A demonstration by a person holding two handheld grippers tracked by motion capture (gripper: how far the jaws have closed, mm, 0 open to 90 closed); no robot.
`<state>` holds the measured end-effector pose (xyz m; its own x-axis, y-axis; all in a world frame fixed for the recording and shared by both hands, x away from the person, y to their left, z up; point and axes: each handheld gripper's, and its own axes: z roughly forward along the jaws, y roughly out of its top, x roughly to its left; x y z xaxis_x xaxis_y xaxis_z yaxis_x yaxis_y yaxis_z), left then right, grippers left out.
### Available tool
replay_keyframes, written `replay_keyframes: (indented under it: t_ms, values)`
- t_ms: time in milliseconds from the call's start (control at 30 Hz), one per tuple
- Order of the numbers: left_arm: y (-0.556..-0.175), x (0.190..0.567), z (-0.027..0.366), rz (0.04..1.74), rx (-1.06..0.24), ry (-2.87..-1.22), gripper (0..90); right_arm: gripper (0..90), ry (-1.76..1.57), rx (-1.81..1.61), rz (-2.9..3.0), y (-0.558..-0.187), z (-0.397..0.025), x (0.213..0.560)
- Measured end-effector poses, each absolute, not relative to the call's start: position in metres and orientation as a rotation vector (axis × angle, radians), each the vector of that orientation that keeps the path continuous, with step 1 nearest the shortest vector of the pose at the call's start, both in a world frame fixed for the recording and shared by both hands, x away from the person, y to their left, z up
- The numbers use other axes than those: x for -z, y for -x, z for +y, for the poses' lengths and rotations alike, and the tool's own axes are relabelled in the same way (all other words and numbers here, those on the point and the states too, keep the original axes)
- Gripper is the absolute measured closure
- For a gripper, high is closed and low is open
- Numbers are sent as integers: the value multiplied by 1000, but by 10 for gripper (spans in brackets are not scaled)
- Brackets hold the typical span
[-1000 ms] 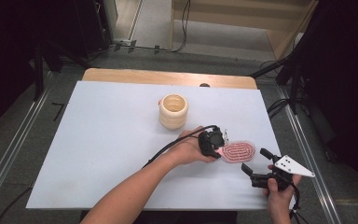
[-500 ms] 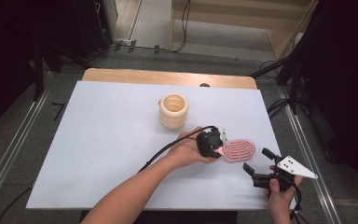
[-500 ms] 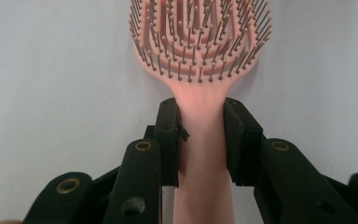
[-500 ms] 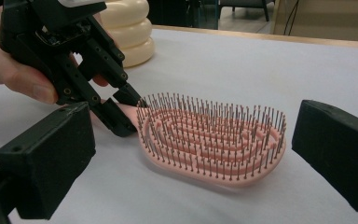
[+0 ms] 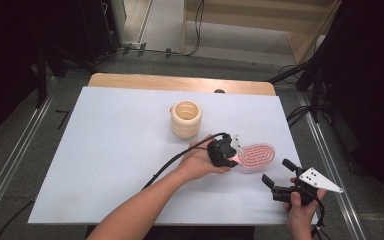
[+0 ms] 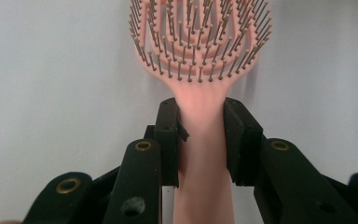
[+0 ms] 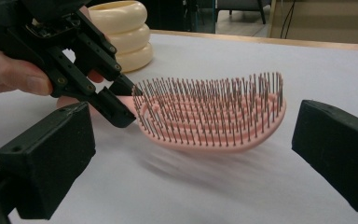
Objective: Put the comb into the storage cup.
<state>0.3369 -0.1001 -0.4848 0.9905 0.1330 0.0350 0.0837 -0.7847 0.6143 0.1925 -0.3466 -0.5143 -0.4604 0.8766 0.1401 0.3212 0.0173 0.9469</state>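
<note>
On the white table [image 5: 105, 150], left of centre, the cream ribbed cup of stacked rounded rings [image 5: 185, 118] is seen standing upright, well apart from both tools. Just right of it, the left black two-jaw tool [image 5: 226, 154] is held in the person's left hand [image 5: 200, 162], and its jaws are closed on the narrow neck of the pink plastic hairbrush with an oval openwork head and fine dark-tipped bristles [image 5: 256, 156]. In the left gripper view the handle [image 6: 200, 154] is shown clamped squarely between the two jaw pads, just below the point where it widens into the head, bristles facing up. In the right gripper view the brush head appears to sit slightly above the table, with a soft shadow beneath it; whether any part touches the surface cannot be told. At the far right, the right black two-jaw tool [image 5: 275, 177], carrying its grey three-cornered plate [image 5: 320, 180], is held near the brush head with its jaws spread wide and nothing between them.

The brush is judged to be light and fairly stiff, though the openwork head may flex a little. The smooth plastic handle may be slippery, so the neck is the sounder place of hold. The bristles are judged pliant and easily bent; a grip across them is best avoided.
</note>
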Motion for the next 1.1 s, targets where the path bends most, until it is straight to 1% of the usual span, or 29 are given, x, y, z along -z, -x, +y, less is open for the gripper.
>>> replay_keyframes:
  t_ms: [167,500,933,1100]
  values:
    - [-335,480,-94,158,-99,-2437,705,0,-1224,-1447,1796,-192,-346,514]
    - [-331,470,-76,195,-147,-2361,705,0,-1216,-1447,1800,-192,-346,514]
    - [-325,456,-46,277,-212,-2180,705,0,-1205,-1399,1799,-191,-342,512]
    - [-321,453,-35,288,-244,-2141,705,0,-1201,-1385,1804,-191,-341,512]
